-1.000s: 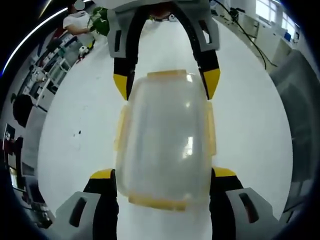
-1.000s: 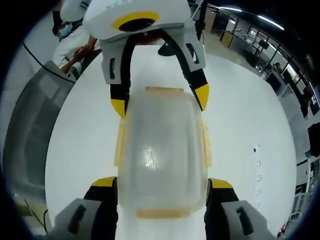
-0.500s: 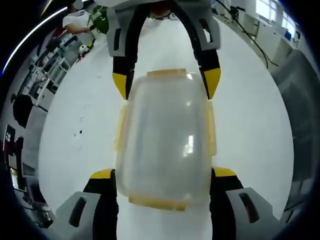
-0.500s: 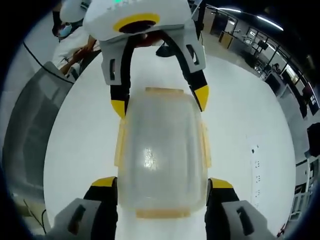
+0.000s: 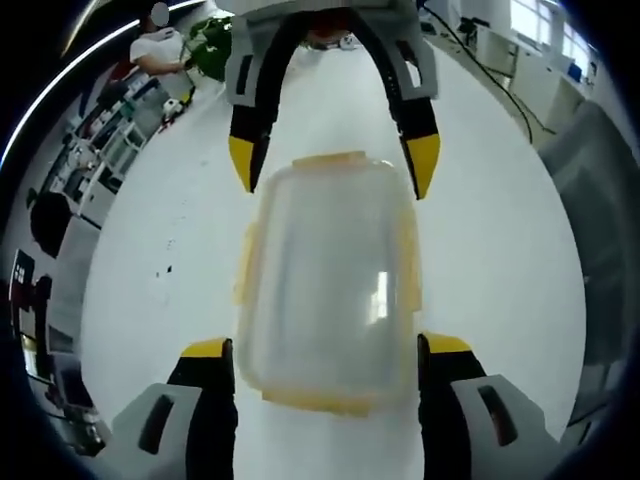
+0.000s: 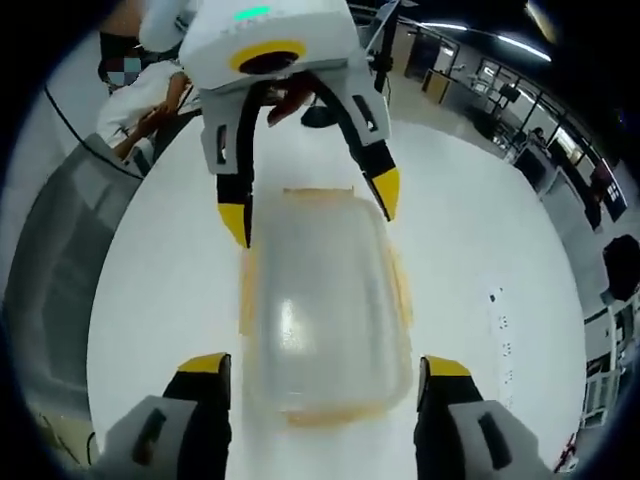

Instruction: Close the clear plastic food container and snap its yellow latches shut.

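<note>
The clear plastic food container (image 5: 328, 285) lay lid-on upon the white table (image 5: 500, 250), its yellow latches (image 5: 246, 262) folded along the rim. It sat between both grippers, which faced each other from opposite ends. The left gripper (image 5: 322, 348) had its jaws spread wide either side of the near end, apparently not gripping; the right gripper (image 6: 322, 365) stood likewise wide. The left gripper view showed a potted plant (image 5: 210, 45) beyond; the right gripper view showed a seated person (image 6: 140, 95).
</note>
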`<action>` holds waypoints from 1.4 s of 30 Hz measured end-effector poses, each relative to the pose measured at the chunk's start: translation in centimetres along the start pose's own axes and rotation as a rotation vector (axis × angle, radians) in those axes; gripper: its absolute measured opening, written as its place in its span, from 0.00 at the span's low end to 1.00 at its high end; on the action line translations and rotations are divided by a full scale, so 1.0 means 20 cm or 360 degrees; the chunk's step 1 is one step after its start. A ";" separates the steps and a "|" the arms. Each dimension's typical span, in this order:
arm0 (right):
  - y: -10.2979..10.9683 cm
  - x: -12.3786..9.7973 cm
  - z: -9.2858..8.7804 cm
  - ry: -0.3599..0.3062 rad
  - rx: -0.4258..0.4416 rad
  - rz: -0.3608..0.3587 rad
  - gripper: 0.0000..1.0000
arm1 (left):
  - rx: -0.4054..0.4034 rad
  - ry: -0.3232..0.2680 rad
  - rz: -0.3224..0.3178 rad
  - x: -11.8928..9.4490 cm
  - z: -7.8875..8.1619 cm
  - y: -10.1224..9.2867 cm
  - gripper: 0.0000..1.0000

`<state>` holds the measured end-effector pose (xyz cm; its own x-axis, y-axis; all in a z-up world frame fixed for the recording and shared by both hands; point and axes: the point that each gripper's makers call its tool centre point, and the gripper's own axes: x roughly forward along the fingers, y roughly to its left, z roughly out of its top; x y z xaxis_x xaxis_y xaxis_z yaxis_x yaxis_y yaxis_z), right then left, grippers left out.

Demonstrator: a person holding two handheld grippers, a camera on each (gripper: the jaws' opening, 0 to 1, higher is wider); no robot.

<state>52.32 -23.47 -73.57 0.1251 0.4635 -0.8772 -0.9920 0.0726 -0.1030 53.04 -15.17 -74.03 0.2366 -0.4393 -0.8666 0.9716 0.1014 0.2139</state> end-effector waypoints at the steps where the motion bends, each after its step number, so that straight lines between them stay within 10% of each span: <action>1: 0.00 -0.01 0.00 -0.0012 0.0014 -0.0015 0.77 | -0.0014 -0.0009 0.0005 0.00 0.00 0.00 0.74; 42: 0.22 -0.13 -0.13 -0.0333 0.0625 -0.0503 0.74 | -0.0687 -0.0300 0.0345 -0.15 -0.19 -0.20 0.78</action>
<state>47.69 -26.60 -72.95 0.4565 0.5285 -0.7157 -0.8299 0.5429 -0.1284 48.37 -10.80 -73.96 0.4665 -0.5165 -0.7181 0.8236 0.5497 0.1396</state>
